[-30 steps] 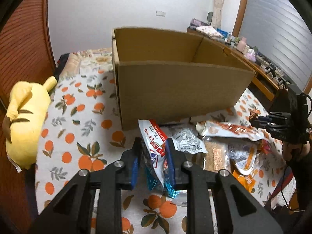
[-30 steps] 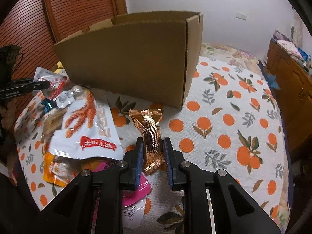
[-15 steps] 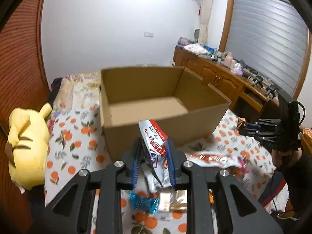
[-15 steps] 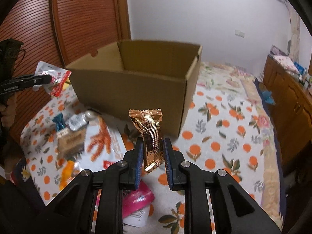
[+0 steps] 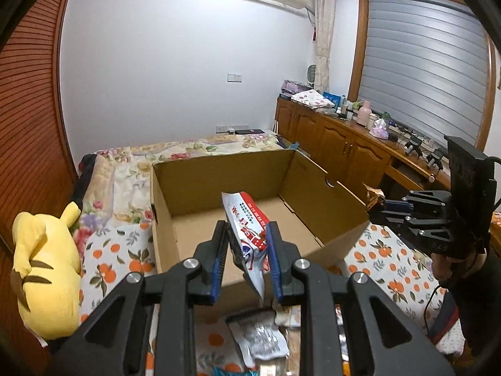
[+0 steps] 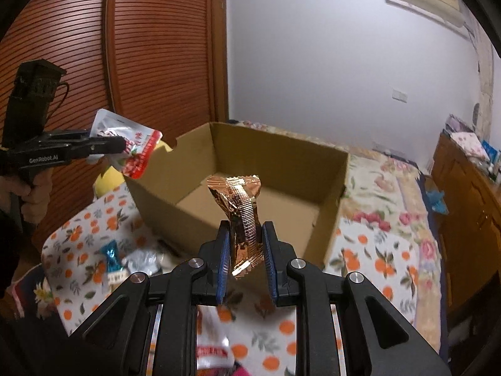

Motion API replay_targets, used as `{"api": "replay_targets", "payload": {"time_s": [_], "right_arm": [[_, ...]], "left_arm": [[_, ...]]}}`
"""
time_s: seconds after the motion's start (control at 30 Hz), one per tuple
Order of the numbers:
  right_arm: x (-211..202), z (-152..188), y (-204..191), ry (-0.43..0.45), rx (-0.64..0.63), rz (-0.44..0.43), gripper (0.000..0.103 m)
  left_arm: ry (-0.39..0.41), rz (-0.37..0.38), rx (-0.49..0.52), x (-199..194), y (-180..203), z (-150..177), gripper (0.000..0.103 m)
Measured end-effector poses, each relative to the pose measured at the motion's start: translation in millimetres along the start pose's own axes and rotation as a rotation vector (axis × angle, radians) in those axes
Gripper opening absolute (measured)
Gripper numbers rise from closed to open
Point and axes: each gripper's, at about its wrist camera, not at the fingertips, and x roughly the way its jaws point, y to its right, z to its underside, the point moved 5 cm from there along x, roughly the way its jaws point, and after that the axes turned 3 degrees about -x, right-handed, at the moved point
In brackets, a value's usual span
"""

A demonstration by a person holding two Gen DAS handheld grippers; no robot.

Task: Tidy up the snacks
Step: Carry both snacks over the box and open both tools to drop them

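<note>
Orange-print bed (image 5: 103, 269) carries the cardboard box (image 5: 250, 172); my left claw (image 5: 245, 261) clamps a red-white packet (image 5: 250, 228), my right claw (image 6: 244, 261) a copper packet (image 6: 241, 210), both just short of the box's near wall.

The left gripper (image 6: 120, 145) has white letters on its black side that say "GenRobot.AI". The red and white snack bag (image 5: 249, 228) has red print on it, but it is too small to read.

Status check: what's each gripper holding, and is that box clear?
Left gripper shut on white-red packet. Right gripper shut on copper packet. Cardboard box open, bare inside, nothing blocking.
</note>
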Motion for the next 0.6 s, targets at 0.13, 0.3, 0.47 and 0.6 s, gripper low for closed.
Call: {"api": "replay_targets", "payload": {"time_s": [0.13,0.3,0.47,0.6], "right_arm": [[22,-13,6,-0.007,0.007,-0.014,0.018],[45,-19,11,-0.034,0.017,-0.030,0.018],[61,-19,12,-0.061,0.026,-0.044,0.018],[69,-18,9,-0.076,0.026,-0.051,0.018]], "left_arm": [[-0.017,-0.010,-0.006,21,-4,-6,0.022],[-0.046,-0.028,-0.004,46,-9,-6,0.022],[-0.066,-0.035,-0.004,58,-12,-3,0.022],[-0.073,-0.041,-0.003,63,-14,-3,0.022]]}}
